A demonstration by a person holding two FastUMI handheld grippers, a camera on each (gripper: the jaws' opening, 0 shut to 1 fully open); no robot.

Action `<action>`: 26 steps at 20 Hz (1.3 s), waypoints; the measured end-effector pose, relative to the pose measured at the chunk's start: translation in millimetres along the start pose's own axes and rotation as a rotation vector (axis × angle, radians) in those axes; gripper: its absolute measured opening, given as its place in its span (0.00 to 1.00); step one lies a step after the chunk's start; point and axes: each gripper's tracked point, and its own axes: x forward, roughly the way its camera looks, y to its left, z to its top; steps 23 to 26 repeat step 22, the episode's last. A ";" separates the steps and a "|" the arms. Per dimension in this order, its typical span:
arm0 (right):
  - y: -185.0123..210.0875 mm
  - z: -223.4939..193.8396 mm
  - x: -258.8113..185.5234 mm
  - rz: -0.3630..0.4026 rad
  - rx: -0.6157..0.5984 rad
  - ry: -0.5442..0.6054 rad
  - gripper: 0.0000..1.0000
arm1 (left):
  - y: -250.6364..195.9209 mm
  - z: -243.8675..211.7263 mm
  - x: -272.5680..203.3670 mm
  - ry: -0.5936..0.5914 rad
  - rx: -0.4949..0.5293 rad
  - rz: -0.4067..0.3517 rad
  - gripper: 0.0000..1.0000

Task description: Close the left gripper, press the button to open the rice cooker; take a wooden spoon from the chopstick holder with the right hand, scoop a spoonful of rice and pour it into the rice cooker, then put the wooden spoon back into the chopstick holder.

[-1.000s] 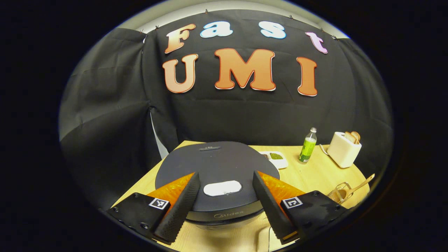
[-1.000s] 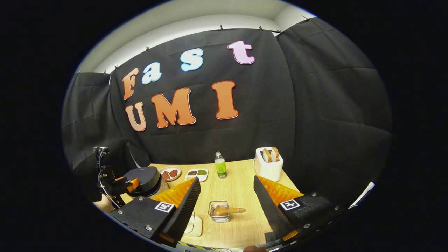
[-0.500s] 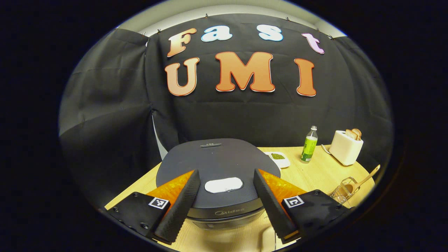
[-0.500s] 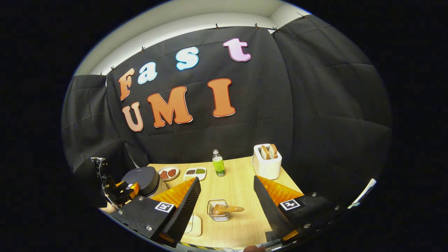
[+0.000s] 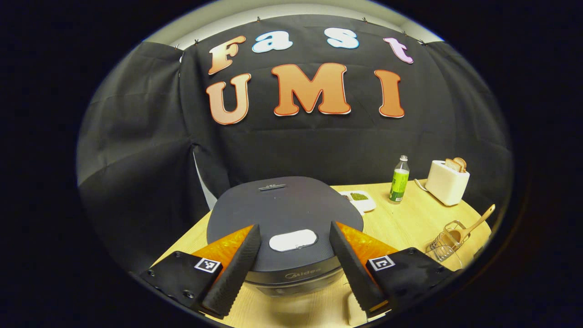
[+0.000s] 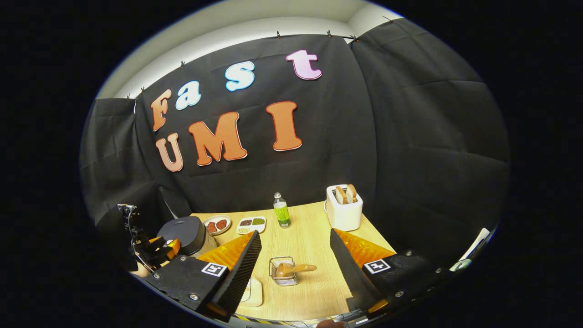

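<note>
Taking the rice cooker [image 5: 284,223] as the landmark and going from left to right across the table [image 5: 410,223]: the left gripper [image 5: 294,269] is being held just in front of and above the cooker, its two fingers spread wide to either side of the pale button [image 5: 293,240] on the closed lid and touching nothing. Over the last second little is changing here — the view is only drifting slightly, the cooker is staying framed between the fingers, and the jaws are being kept apart. That is being read as the first step not yet begun: the fingers are still to be brought together before the button can be pressed.

Behind and to the right of the cooker a divided dish [image 5: 360,199] is being seen, then a green bottle [image 5: 399,179] and, further right, a toaster [image 5: 447,182] with bread in it.

Well to the right of the cooker, nearer the front edge, the wire chopstick holder [image 6: 283,271] is standing with the wooden spoon [image 6: 294,269] lying tilted in it, untouched. The right gripper [image 6: 295,269] is being held back from it, jaws wide and empty, the holder framed between its fingers — it is edging very slightly in view, nothing more. From there the left gripper is also being seen, beside the cooker.
</note>
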 end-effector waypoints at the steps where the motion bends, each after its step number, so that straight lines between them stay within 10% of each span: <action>1: 0.5 2.4 -1.5 -0.003 -0.002 -0.007 0.94 | 4.2 -1.7 -5.4 0.020 -0.008 0.008 0.97; 26: 35.3 93.7 -15.0 0.013 -0.125 -0.200 0.94 | 51.1 252.8 -178.4 -0.341 -0.092 -0.044 0.96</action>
